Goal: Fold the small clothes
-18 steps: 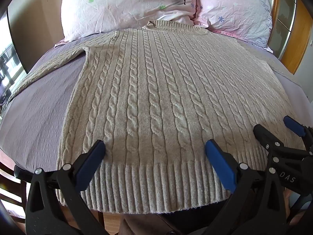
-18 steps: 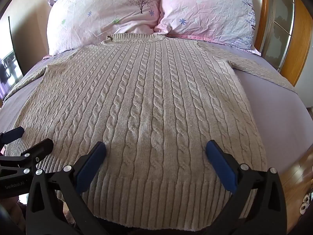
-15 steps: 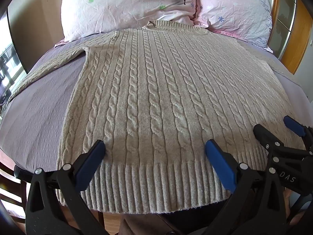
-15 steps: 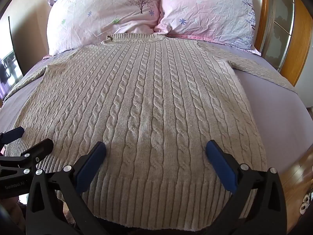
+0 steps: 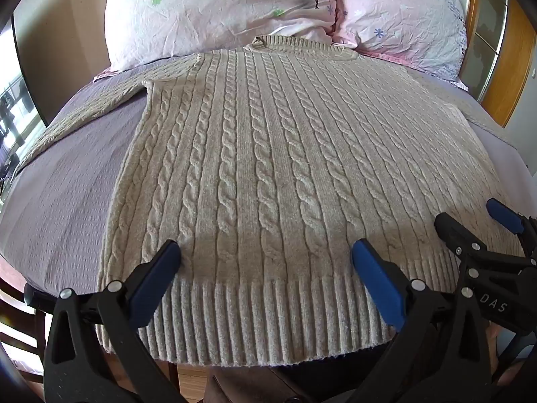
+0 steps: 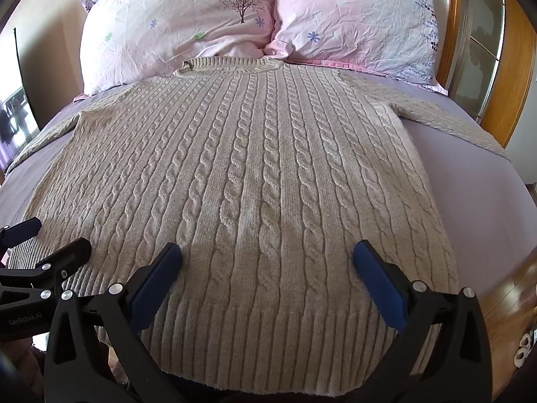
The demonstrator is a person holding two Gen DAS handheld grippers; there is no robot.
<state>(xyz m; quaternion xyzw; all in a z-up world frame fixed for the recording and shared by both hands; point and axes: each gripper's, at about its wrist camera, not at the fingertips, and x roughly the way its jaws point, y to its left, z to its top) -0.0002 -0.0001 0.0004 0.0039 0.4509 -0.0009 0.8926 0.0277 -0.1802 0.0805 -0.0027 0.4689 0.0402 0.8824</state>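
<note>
While flat, sweater [image 5: 268, 168] runs lengthwise — collar toward pillows [image 5: 218, 10].

Sweaters: one beige cable-knit sweater [image 5: 268, 174] is lying flat on the bed.
Sleeves: two are showing, the left sleeve [image 5: 84, 117] and the right sleeve [image 6: 446, 124], each reaching out to its own side.
Pillows: two are sitting at the head, a pale pillow [image 6: 174, 30] with a tree print and a pink pillow [image 6: 355, 16] beside it.
Beds: one bed [image 6: 476, 184] with a purple sheet is carrying everything.
Grippers: two are showing, the left gripper [image 5: 265, 268] and the right gripper [image 6: 266, 268].
Fingers: four blue-tipped ones are showing, two on each gripper.
</note>
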